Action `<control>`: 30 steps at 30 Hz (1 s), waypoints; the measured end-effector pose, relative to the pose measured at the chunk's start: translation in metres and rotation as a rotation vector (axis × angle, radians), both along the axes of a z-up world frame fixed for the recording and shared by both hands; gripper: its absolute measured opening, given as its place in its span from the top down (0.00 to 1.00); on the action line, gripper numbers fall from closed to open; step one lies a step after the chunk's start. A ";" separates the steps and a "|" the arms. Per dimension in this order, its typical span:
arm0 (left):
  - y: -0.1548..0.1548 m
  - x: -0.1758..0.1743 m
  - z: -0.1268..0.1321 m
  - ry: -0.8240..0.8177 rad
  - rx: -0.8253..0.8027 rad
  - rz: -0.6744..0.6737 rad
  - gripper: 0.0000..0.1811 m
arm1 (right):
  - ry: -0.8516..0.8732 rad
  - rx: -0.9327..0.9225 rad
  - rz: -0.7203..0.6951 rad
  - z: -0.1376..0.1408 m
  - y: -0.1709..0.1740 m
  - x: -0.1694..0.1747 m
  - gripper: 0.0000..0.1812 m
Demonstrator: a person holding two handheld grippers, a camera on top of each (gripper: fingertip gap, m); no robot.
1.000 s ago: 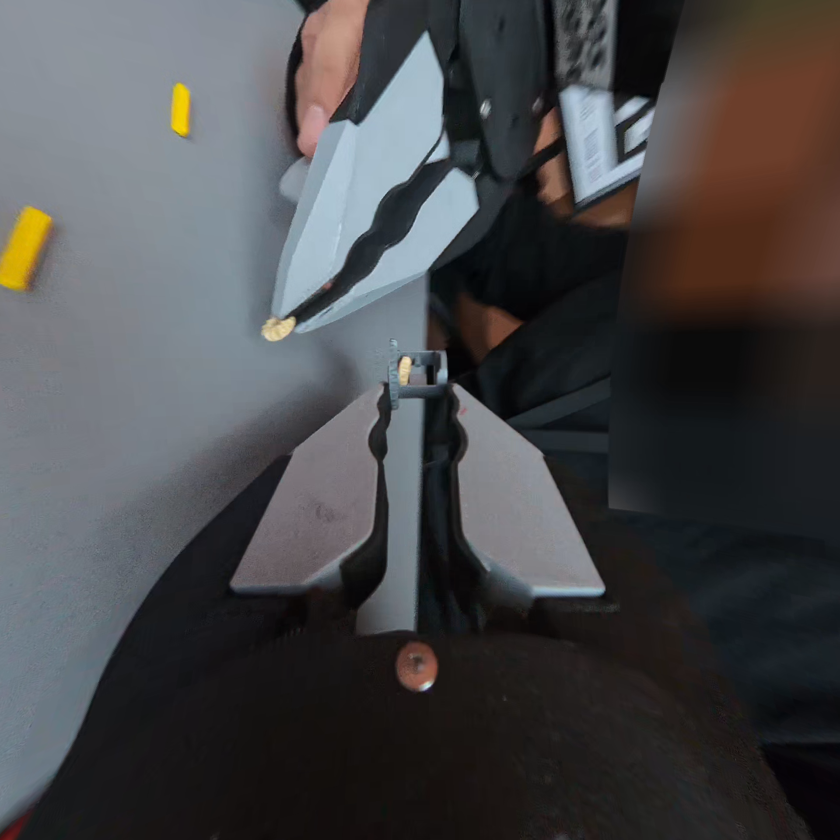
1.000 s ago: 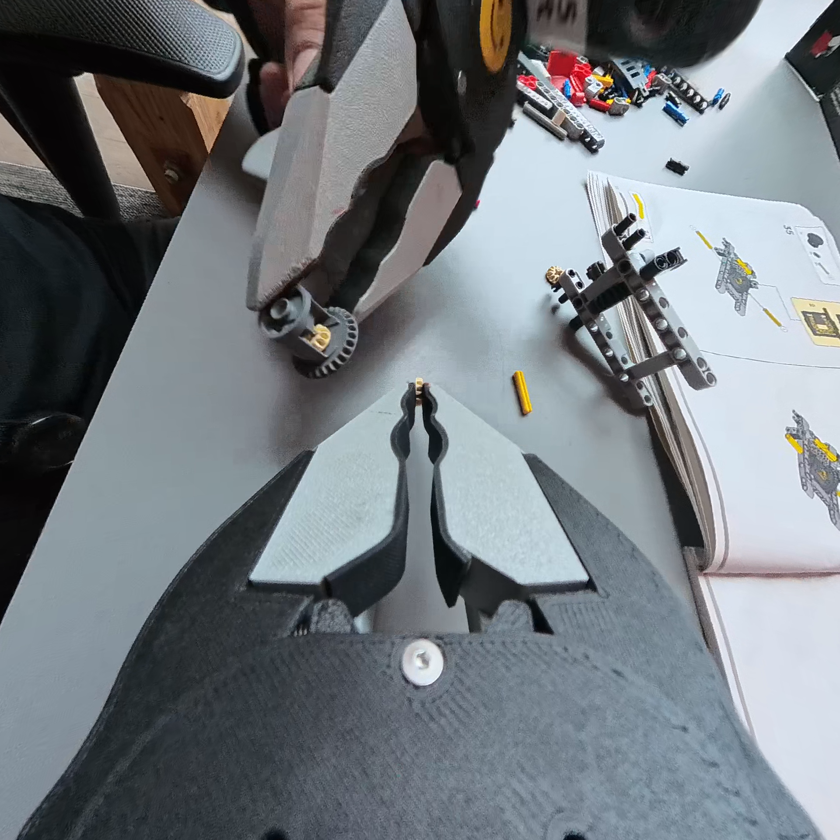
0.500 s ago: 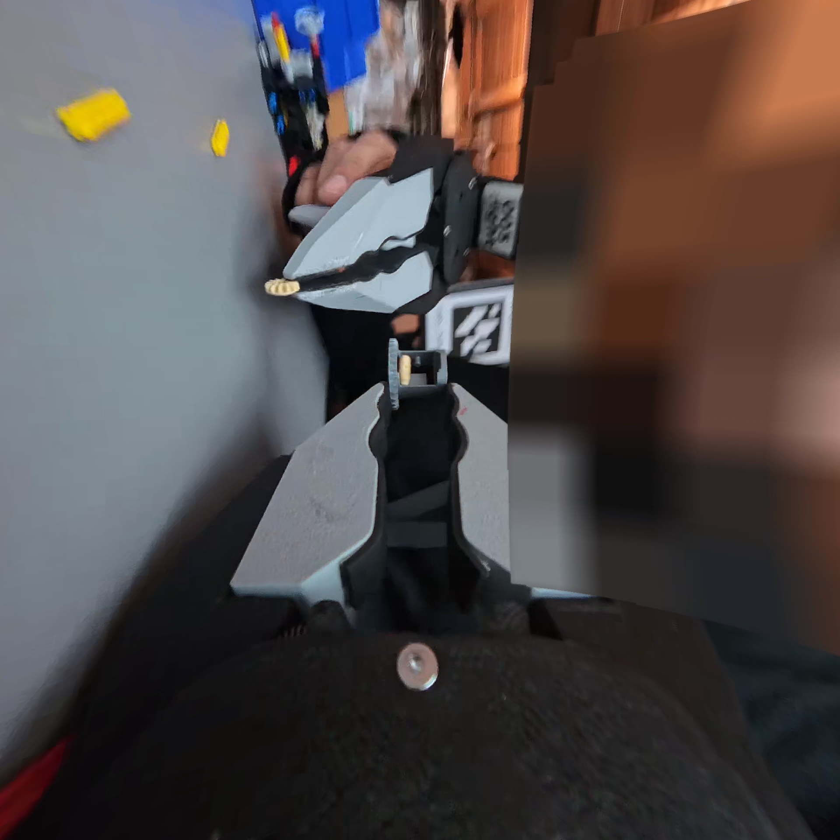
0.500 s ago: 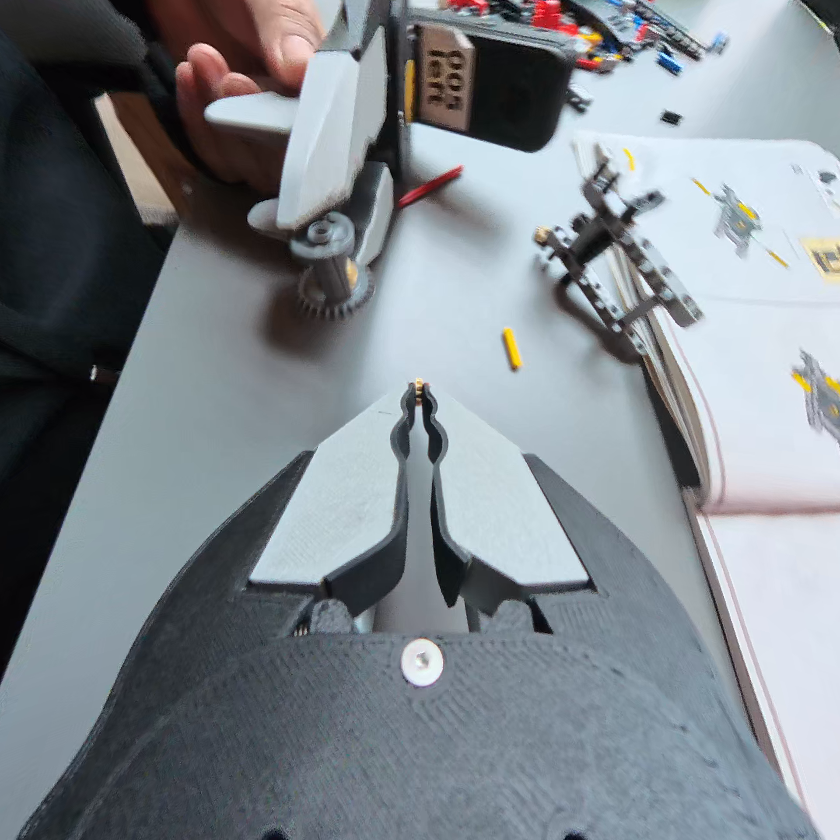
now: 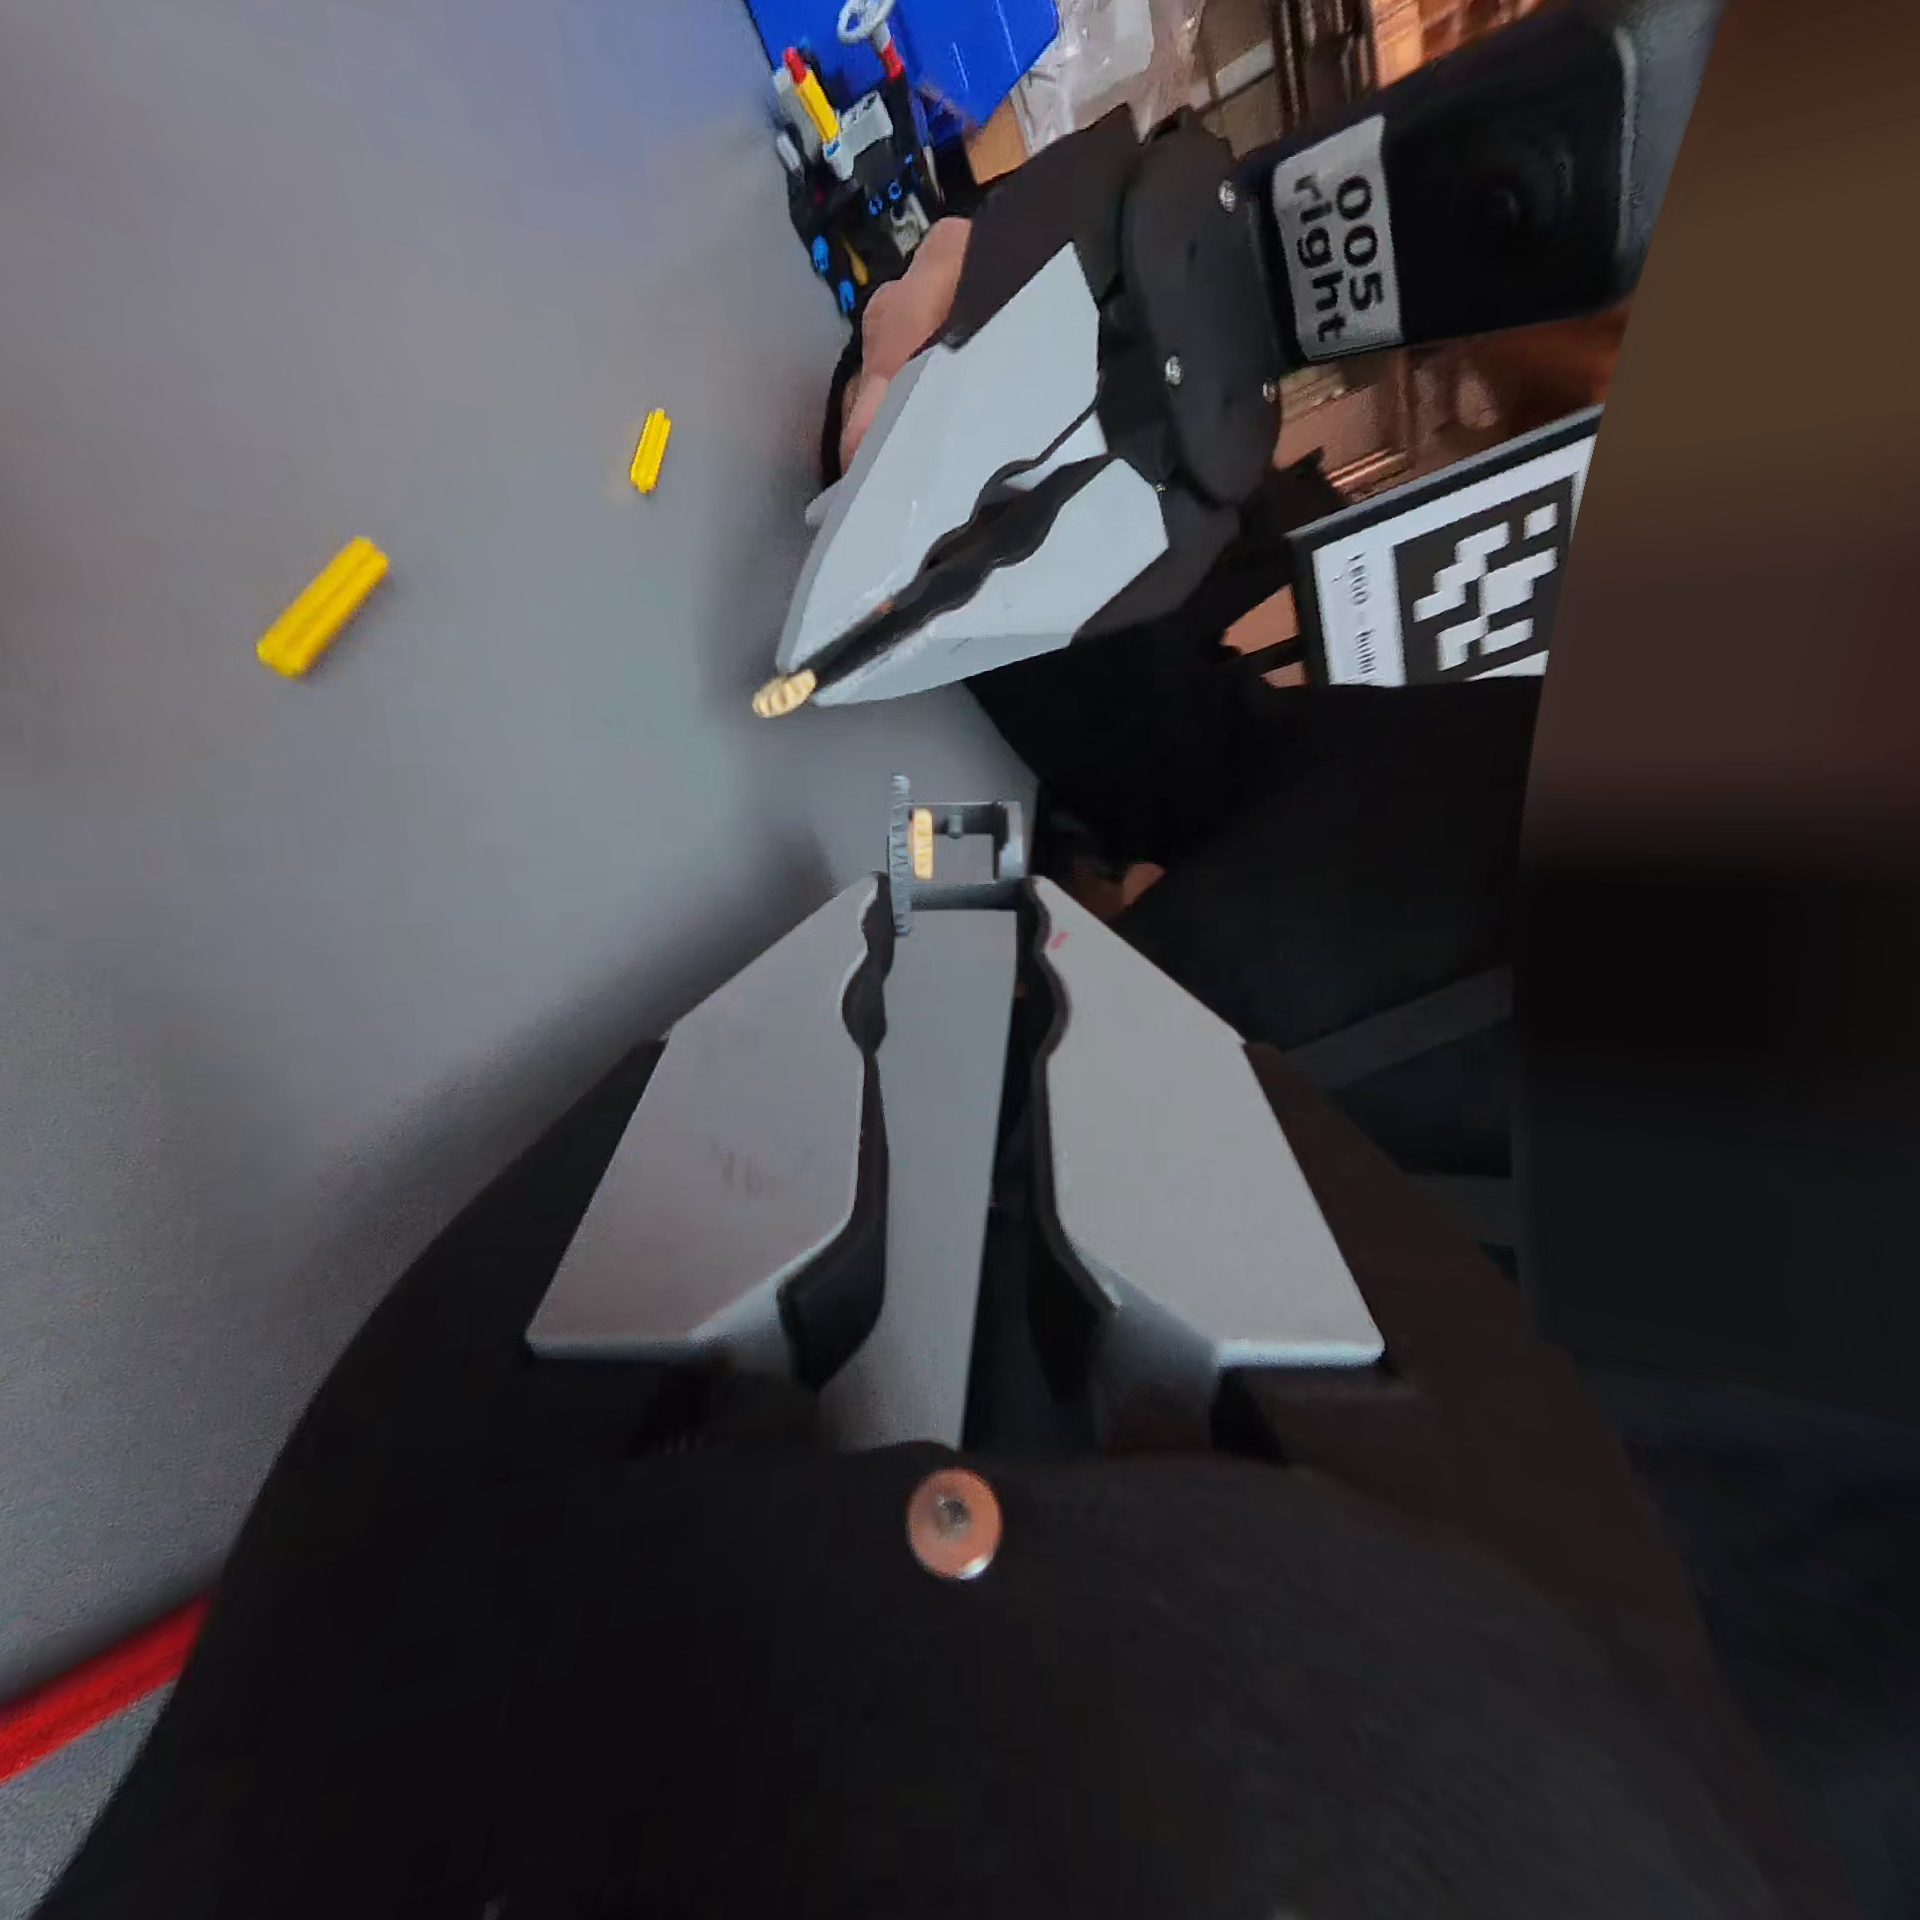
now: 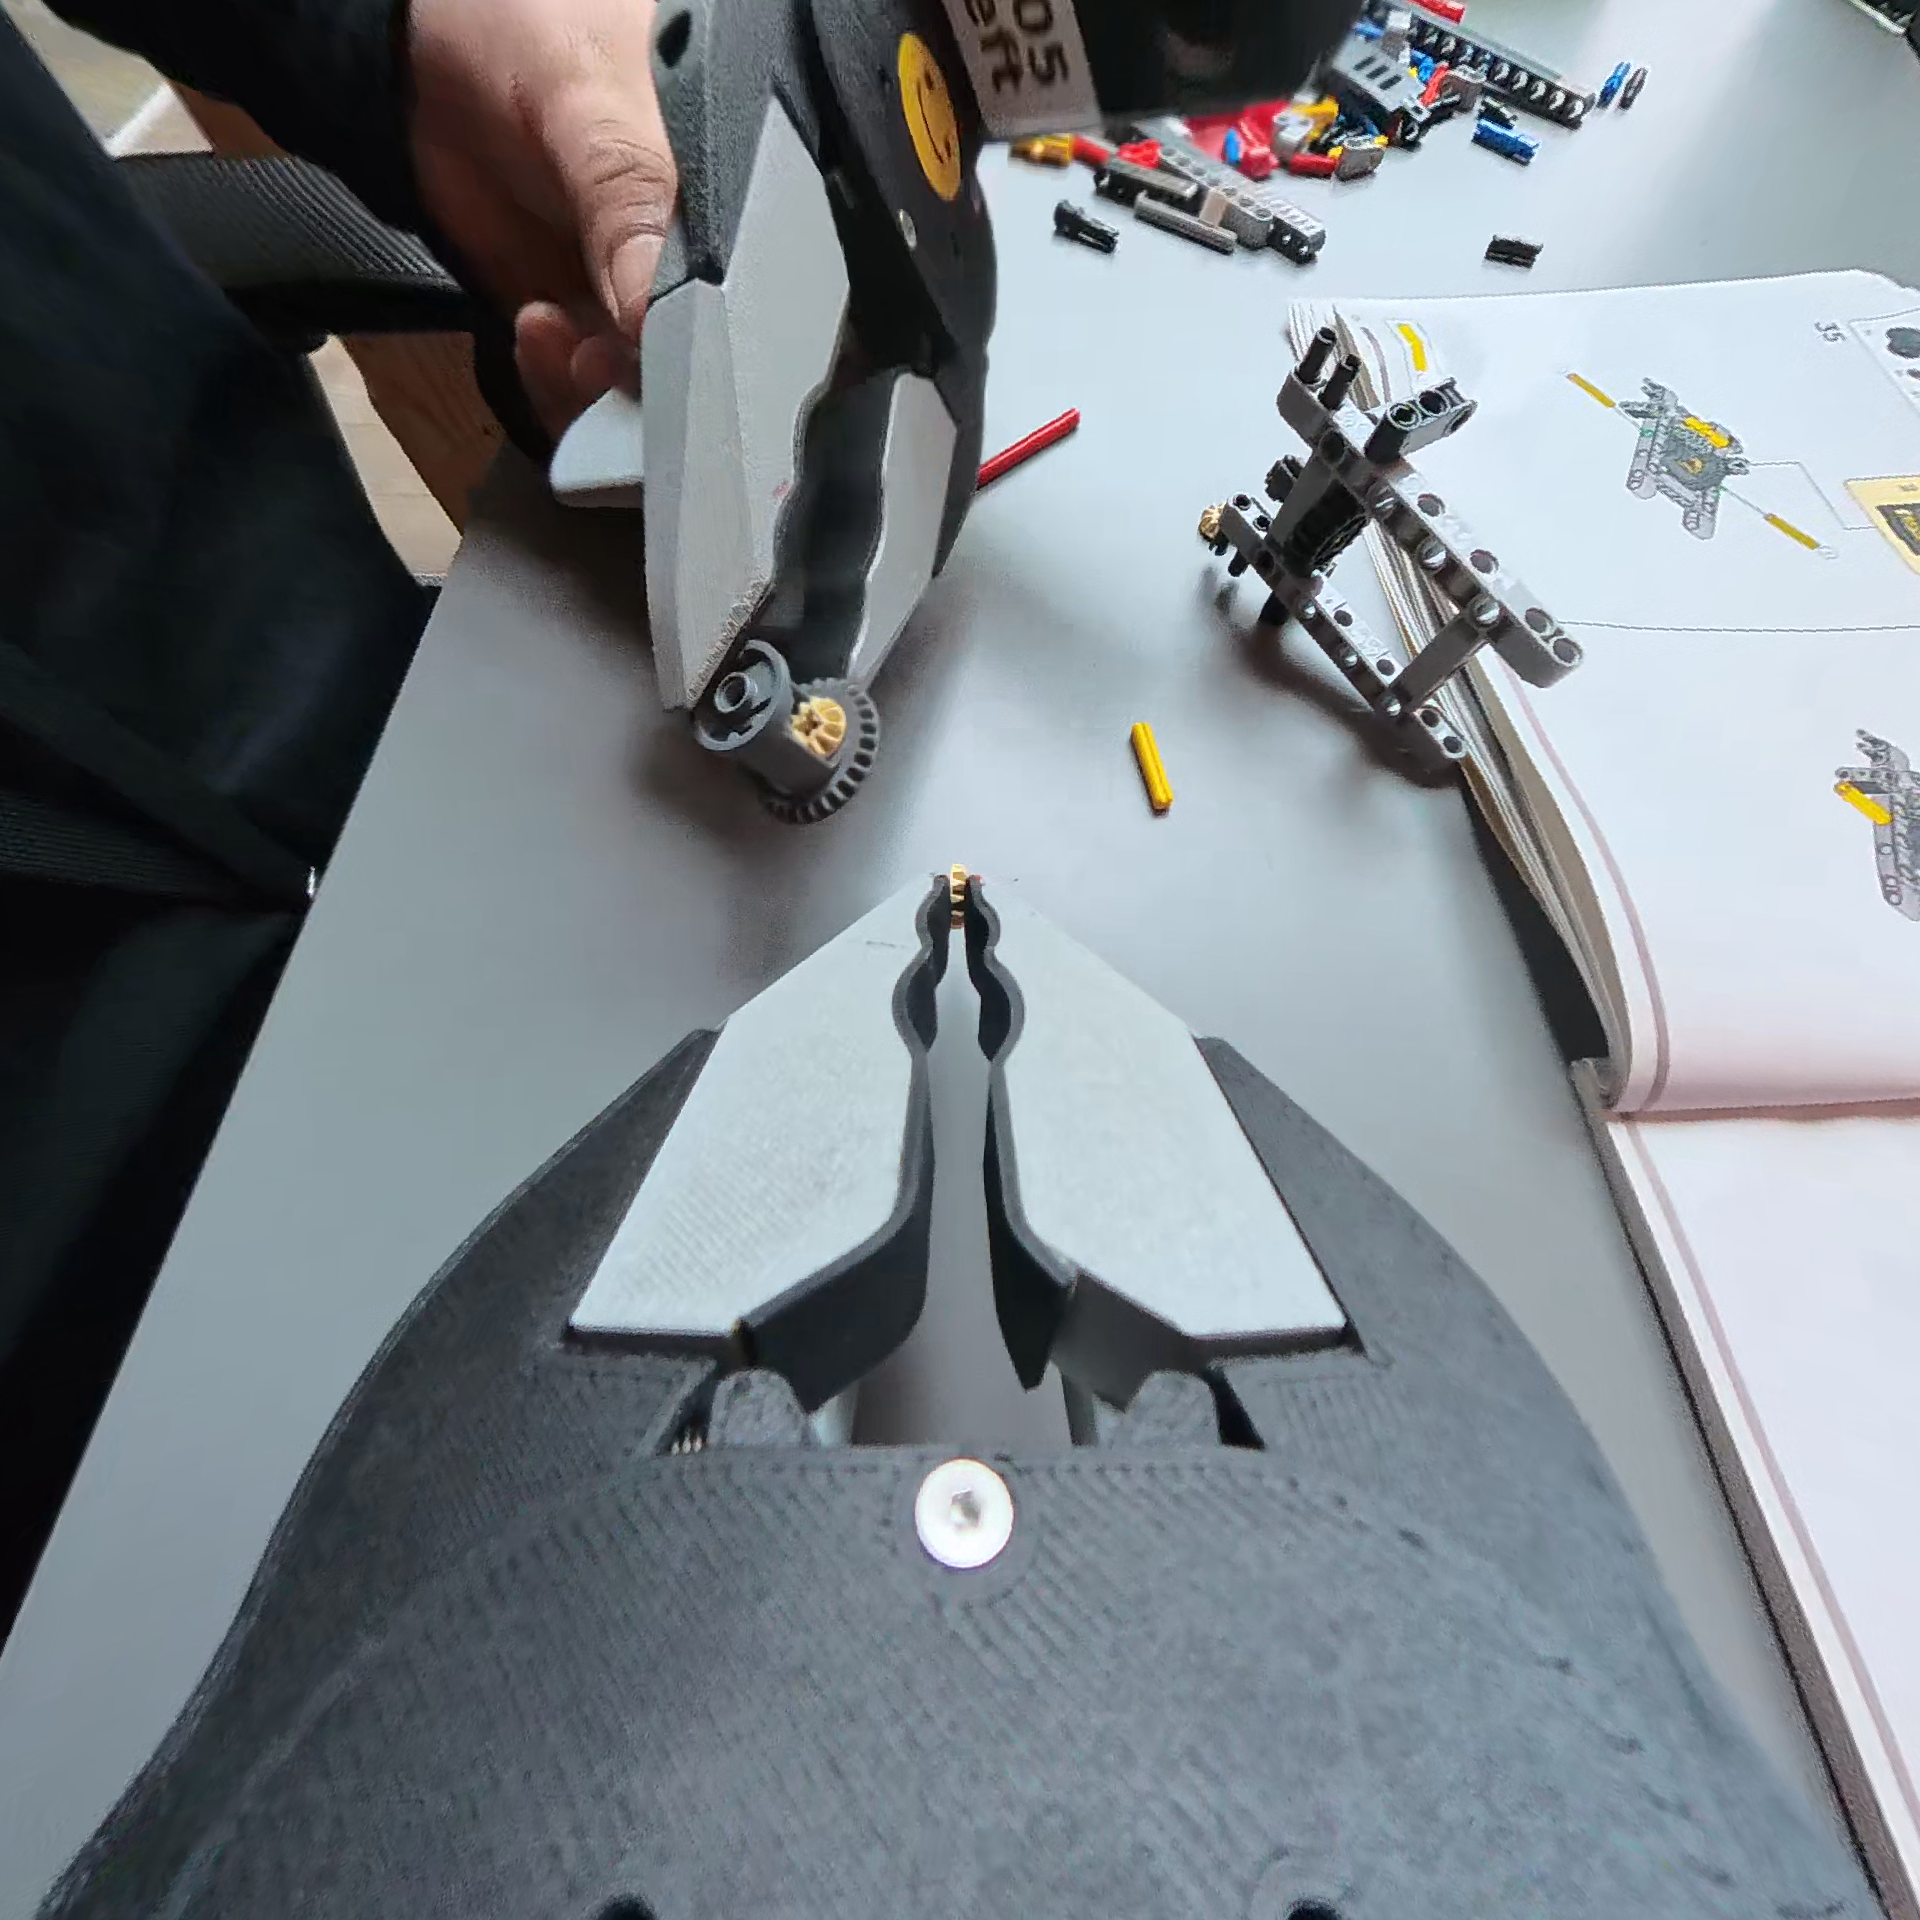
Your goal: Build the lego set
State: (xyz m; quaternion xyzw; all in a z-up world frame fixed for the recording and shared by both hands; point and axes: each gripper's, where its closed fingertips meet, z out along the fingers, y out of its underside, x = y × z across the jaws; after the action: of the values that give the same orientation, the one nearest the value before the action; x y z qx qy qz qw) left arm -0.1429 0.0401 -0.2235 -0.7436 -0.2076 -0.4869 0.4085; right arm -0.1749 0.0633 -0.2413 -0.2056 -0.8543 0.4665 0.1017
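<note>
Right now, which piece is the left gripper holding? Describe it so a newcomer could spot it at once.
Start at the open instruction booklet on the grey table, then look across to the left gripper near the table's edge. Its tips clamp a dark grey gear housing: unlike the loose yellow axle nearby, it has a toothed ring and a tan gear inside.

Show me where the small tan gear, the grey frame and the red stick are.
small tan gear [image 6: 957, 891], right wrist view, its toothed edge between the fingertips.
grey frame [image 6: 1455, 582], right wrist view, on its long holed beam.
red stick [image 6: 1029, 447], right wrist view, middle of its visible length.
</note>
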 end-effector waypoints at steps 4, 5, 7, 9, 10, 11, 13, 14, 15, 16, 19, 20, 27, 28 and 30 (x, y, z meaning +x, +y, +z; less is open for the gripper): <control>0.002 -0.003 0.004 0.128 0.049 0.030 0.89 | 0.030 0.017 0.003 0.002 -0.002 0.001 1.00; 0.002 -0.003 0.006 0.138 0.060 0.036 0.88 | 0.036 0.020 0.002 0.002 -0.002 0.001 1.00; 0.002 -0.002 0.005 0.148 0.062 0.039 0.89 | 0.040 0.027 0.000 0.002 -0.002 0.001 1.00; 0.002 -0.001 0.008 0.181 0.081 0.048 0.89 | 0.051 0.034 -0.001 0.001 -0.002 0.001 1.00; 0.002 0.000 0.008 0.197 0.088 0.046 0.89 | 0.062 0.036 0.002 0.002 -0.002 0.001 1.00; 0.001 0.000 0.008 0.222 0.093 0.047 0.89 | 0.079 0.034 0.005 0.004 -0.002 0.001 1.00; 0.002 -0.003 0.008 0.298 0.106 0.057 0.88 | 0.124 0.022 0.012 0.011 -0.002 0.001 1.00; 0.002 -0.005 0.008 0.348 0.106 0.061 0.88 | 0.138 0.016 0.014 0.013 -0.002 0.001 1.00; 0.002 -0.008 0.005 0.403 0.097 0.067 0.88 | 0.144 0.013 0.015 0.014 -0.002 0.001 1.00; 0.001 -0.011 0.003 0.451 0.086 0.070 0.89 | 0.142 0.011 0.017 0.015 -0.002 0.001 1.00; 0.001 -0.014 -0.005 0.537 0.052 0.055 0.89 | 0.117 -0.025 0.036 0.019 -0.003 0.005 1.00; 0.001 -0.014 -0.006 0.561 0.044 0.045 0.89 | 0.098 -0.053 0.045 0.023 -0.004 0.007 1.00; 0.002 -0.015 -0.015 0.730 0.020 -0.008 0.89 | 0.035 -0.128 0.097 0.037 -0.009 0.014 1.00; 0.002 -0.014 -0.016 0.743 0.020 -0.016 0.89 | 0.034 -0.114 0.105 0.036 -0.010 0.015 1.00; 0.002 -0.015 -0.018 0.783 0.013 -0.030 0.89 | 0.031 -0.080 0.115 0.031 -0.012 0.015 1.00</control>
State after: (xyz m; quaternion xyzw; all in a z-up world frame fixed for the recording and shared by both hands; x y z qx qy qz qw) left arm -0.1574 0.0420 -0.2412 -0.8735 -0.0221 -0.1737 0.4543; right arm -0.1600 0.0510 -0.2105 -0.1527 -0.8437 0.5084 0.0797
